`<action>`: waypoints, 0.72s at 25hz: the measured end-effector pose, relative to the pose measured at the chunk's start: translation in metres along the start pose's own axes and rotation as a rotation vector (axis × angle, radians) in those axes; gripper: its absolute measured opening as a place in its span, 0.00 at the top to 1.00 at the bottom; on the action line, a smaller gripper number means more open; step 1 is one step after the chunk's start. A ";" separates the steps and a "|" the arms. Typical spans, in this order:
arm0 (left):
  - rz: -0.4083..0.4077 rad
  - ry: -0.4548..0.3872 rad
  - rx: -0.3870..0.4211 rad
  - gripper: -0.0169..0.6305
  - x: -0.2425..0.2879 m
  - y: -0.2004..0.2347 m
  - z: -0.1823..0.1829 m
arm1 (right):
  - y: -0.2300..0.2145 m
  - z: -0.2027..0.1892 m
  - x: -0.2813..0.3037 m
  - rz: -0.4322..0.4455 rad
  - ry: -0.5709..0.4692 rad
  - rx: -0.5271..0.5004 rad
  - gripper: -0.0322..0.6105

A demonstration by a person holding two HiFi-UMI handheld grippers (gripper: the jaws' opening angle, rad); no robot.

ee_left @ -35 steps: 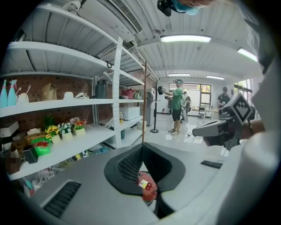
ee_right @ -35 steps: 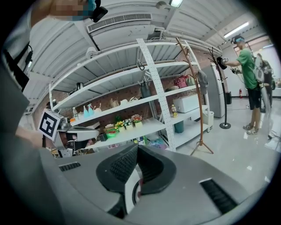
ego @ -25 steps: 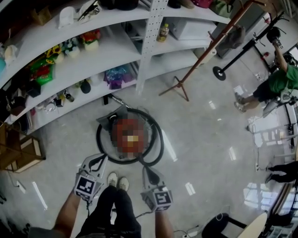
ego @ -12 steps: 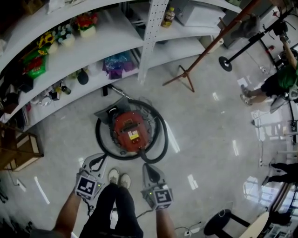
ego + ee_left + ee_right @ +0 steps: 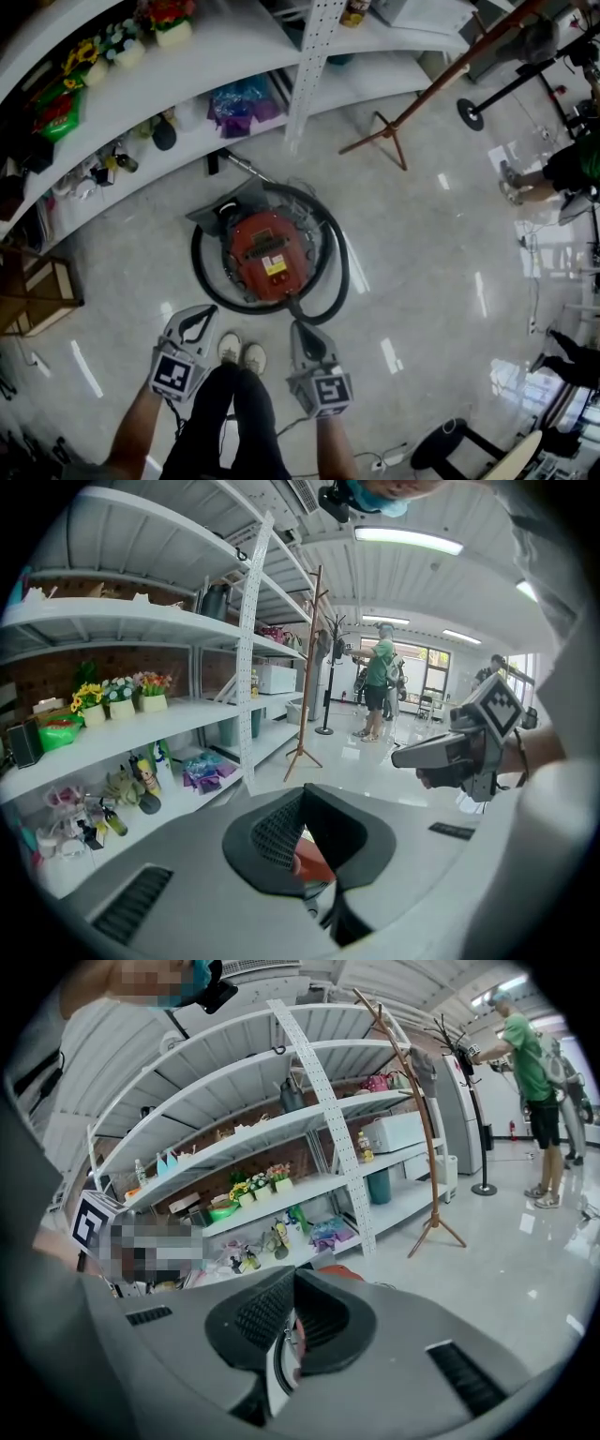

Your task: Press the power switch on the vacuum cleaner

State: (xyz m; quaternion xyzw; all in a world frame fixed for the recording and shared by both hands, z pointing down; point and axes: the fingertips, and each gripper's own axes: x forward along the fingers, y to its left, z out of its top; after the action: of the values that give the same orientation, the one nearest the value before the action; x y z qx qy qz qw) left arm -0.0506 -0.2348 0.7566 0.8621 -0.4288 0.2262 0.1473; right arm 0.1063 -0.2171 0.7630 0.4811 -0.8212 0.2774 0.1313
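Person's shoes point(image 5: 240, 353) stood on the pale floor point(image 5: 422, 244), with the left gripper point(image 5: 199, 312) and right gripper point(image 5: 298, 328) held low on either side of them, both with jaws closed together and nothing held. The red vacuum cleaner point(image 5: 267, 255) sat on the floor just ahead of both grippers, clear of them, ringed by its black hose point(image 5: 336, 281); a sliver of red showed past the closed jaw tips in each gripper view. Beyond it were white shelves point(image 5: 187, 84) with flowers and bottles, a wooden coat stand point(image 5: 422, 94) to the right, and a person in green point(image 5: 583, 161) far right.
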 end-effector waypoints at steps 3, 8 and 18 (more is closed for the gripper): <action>0.010 0.005 -0.007 0.96 0.009 0.005 -0.013 | -0.007 -0.012 0.010 0.002 0.013 -0.007 0.95; 0.021 0.006 -0.028 0.96 0.021 0.014 -0.031 | -0.015 -0.030 0.028 0.003 0.028 -0.006 0.95; 0.010 0.010 -0.026 0.96 0.029 0.015 -0.044 | -0.031 -0.048 0.058 0.004 0.055 -0.025 0.95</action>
State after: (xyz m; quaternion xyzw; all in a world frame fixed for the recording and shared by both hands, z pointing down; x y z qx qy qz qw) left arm -0.0589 -0.2436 0.8098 0.8568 -0.4353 0.2256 0.1598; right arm 0.1008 -0.2427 0.8404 0.4699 -0.8217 0.2805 0.1592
